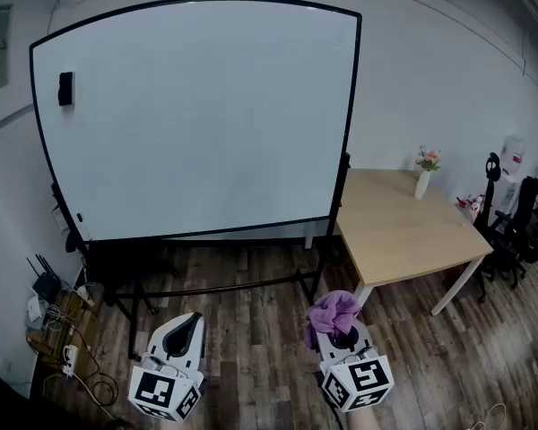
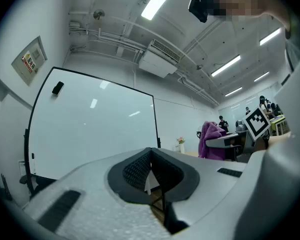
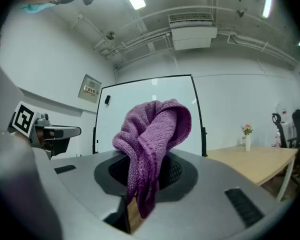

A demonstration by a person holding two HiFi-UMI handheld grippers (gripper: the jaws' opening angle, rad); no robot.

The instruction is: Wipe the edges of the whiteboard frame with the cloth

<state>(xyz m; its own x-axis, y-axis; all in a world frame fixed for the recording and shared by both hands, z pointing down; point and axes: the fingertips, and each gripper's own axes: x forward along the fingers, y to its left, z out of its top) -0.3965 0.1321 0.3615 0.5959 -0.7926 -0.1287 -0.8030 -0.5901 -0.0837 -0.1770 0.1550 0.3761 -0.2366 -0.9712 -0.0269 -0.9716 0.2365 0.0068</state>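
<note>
A large whiteboard [image 1: 197, 115] with a thin black frame [image 1: 352, 106] stands on a black stand ahead of me; it also shows in the left gripper view [image 2: 90, 129] and the right gripper view [image 3: 150, 109]. My right gripper [image 1: 339, 322] is low and in front of the board's right side, shut on a purple knitted cloth [image 1: 332, 312] that bunches above the jaws [image 3: 152, 134]. My left gripper [image 1: 186, 328] hangs low at the left, shut with nothing between its jaws. Both are well short of the board.
A black eraser [image 1: 65, 89] clings to the board's upper left. A light wooden table [image 1: 403, 227] with a vase of flowers [image 1: 424, 173] stands right of the board. Office chairs [image 1: 520, 227] sit far right. Cables and a router [image 1: 49, 303] lie at the left wall.
</note>
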